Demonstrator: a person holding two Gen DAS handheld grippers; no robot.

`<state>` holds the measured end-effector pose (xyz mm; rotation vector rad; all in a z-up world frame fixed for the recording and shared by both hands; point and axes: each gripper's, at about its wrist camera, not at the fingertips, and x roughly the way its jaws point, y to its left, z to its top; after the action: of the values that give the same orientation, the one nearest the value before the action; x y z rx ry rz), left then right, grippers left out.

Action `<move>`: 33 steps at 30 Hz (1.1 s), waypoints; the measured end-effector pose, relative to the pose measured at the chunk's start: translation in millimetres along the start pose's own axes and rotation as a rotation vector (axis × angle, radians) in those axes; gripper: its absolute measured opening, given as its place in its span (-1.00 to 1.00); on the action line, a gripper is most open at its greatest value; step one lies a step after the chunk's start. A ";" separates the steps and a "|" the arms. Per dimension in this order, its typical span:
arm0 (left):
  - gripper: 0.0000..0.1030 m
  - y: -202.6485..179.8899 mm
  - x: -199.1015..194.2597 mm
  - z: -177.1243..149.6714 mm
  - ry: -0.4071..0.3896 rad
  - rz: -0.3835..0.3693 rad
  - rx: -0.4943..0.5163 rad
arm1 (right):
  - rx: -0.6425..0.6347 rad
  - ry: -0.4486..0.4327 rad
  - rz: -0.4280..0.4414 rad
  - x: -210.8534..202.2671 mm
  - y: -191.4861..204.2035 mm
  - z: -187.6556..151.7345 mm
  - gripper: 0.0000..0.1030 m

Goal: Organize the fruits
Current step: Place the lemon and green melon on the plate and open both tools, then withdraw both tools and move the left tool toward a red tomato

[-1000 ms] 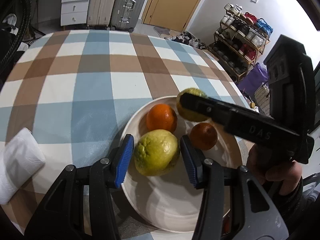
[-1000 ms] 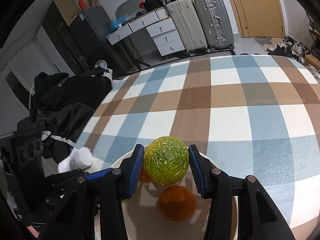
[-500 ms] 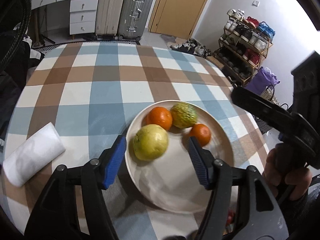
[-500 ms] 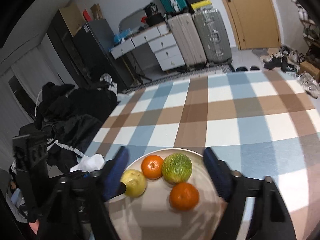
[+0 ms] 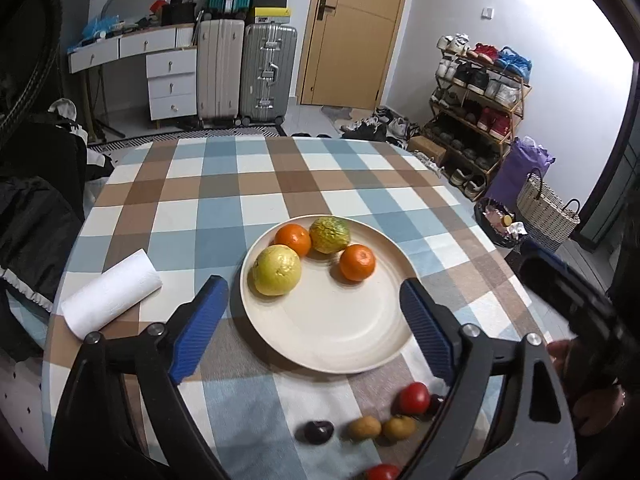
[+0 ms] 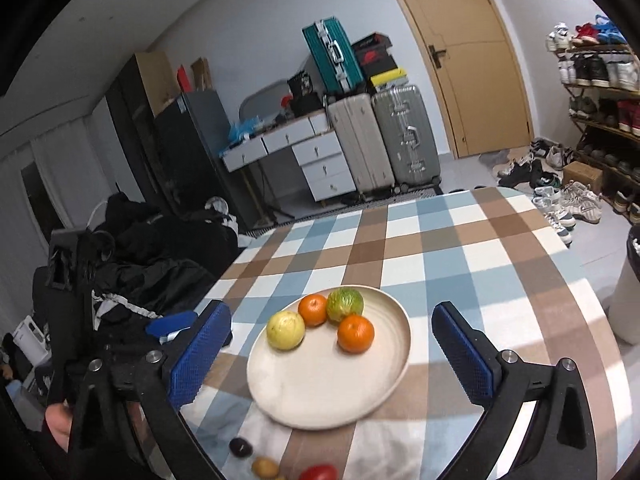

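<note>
A cream plate (image 5: 340, 340) (image 6: 320, 384) on the checked table holds a yellow citrus (image 5: 277, 270) (image 6: 285, 330), two oranges (image 5: 293, 239) (image 5: 357, 262) and a green bumpy fruit (image 5: 330, 235) (image 6: 345, 304). My left gripper (image 5: 316, 320) is open and empty, raised above the plate's near side. My right gripper (image 6: 330, 354) is open and empty, raised above the plate. Small fruits lie near the table's front edge: a red tomato (image 5: 414, 397) (image 6: 319, 473), a dark plum (image 5: 318, 432) (image 6: 240, 447) and two brown ones (image 5: 364, 427) (image 5: 399, 426).
A white paper roll (image 5: 110, 294) lies left of the plate. The right gripper's body (image 5: 576, 304) and hand show at the right of the left wrist view. Dark clothes (image 6: 152, 264) are piled beyond the table's left edge.
My right gripper opened and let go of the green fruit onto the plate. Both grippers opened wider and pulled up and back from the plate; small fruits at the front edge came into view.
</note>
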<state>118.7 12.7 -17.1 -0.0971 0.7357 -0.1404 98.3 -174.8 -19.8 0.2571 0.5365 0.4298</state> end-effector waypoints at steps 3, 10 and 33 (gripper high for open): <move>0.80 -7.3 -15.4 -6.9 -0.012 0.001 0.009 | -0.028 -0.009 -0.018 -18.0 5.8 -12.2 1.00; 0.98 -21.3 -49.9 -28.5 -0.042 0.002 0.023 | -0.087 -0.065 -0.026 -54.2 27.0 -28.4 1.00; 0.98 -28.4 -35.5 -121.6 0.149 -0.043 0.053 | -0.091 0.060 -0.111 -60.1 19.6 -91.3 1.00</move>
<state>8.1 -14.4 -79.4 -0.0526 0.8778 -0.2098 -4.2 -173.8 -62.7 0.1265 0.5856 0.3538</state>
